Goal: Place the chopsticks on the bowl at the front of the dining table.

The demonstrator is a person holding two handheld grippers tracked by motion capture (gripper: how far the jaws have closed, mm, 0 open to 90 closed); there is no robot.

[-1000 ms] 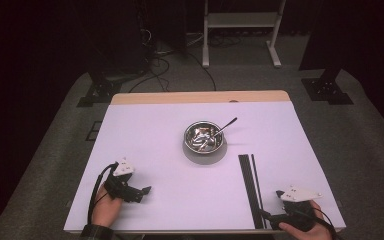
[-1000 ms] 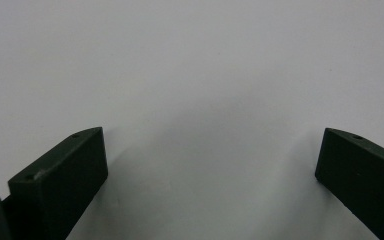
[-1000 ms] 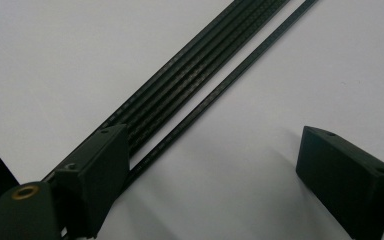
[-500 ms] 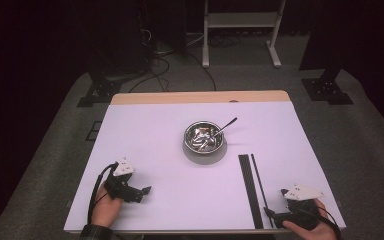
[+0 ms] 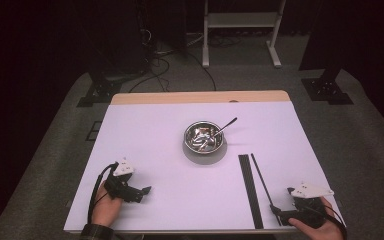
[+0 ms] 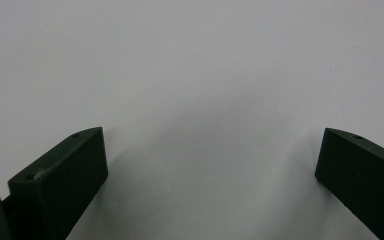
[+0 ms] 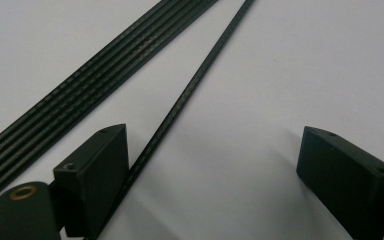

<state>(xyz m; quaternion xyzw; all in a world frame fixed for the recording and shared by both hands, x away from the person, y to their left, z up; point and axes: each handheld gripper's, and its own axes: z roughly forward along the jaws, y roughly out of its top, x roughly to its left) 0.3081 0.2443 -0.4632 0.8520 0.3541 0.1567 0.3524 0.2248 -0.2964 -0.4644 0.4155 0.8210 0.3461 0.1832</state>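
Black and thin, the single strip [image 7: 190, 90] lies on the white table [image 5: 150, 150], its near end passing between my right gripper [image 7: 212, 165] jaws, close against the inner face of the one at 9 o'clock and well apart from the one at 3. Its long axis runs from about 7 toward 1 o'clock in the right gripper view; in the high view the same strip [image 5: 262, 182] runs from 5 up toward 11, ending short of the bowl.

Right gripper [image 5: 280, 212]: spread wide, nothing clamped. It is the nearer hand by far. My judgement: a small shift toward 9 o'clock would centre the strip before closing.

Just beside the strip, at its 9 o'clock, the wider ribbed band [image 7: 75, 85] lies nearly parallel, converging toward the far end. It must stay outside the jaws.

Left gripper [image 5: 142, 192], spread and idle, sits at the near-left corner, well apart from both.

The high view adds the steel bowl [image 5: 205, 140] with utensils at table centre. The right gripper view alone gives the strip's offset inside the jaws. The left gripper [image 6: 210, 170] view gives bare table between its jaws.
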